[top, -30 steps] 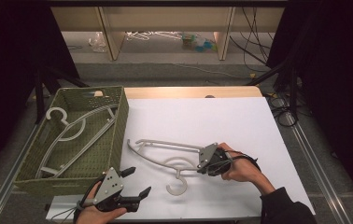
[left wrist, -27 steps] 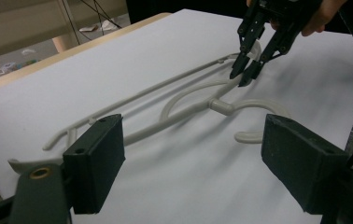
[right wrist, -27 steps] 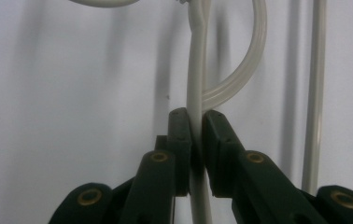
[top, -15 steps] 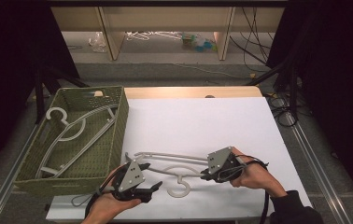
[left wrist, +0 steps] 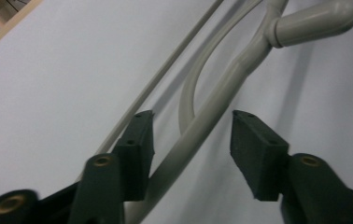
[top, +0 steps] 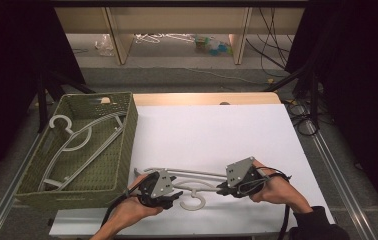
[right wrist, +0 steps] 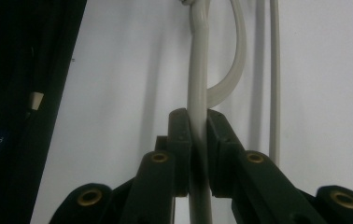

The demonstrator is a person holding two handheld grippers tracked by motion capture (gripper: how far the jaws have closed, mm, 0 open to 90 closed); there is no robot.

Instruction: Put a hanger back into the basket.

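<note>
A grey plastic hanger point(top: 197, 173) lies near the front of the white table point(top: 207, 125), its hook point(top: 195, 203) pointing toward the person. My right gripper point(top: 222, 189) is shut on one arm of it; in the right gripper view the pads point(right wrist: 180, 135) pinch the grey bar point(right wrist: 198, 56). My left gripper point(top: 174, 196) sits at the hanger's other arm. Its jaws have just been closing and still stand apart, with the hanger arm point(left wrist: 221, 107) running between the pads point(left wrist: 254, 149) in the left gripper view, nearer one pad.
A green woven basket point(top: 127, 145) stands at the table's left edge with grey hangers point(top: 77, 140) lying inside it. Beyond the table's far edge are shelves and cables on the floor.
The left gripper has moved right onto the hanger's arm and its jaws have narrowed. The right gripper has shifted slightly right, swinging the hanger flatter across the table.
</note>
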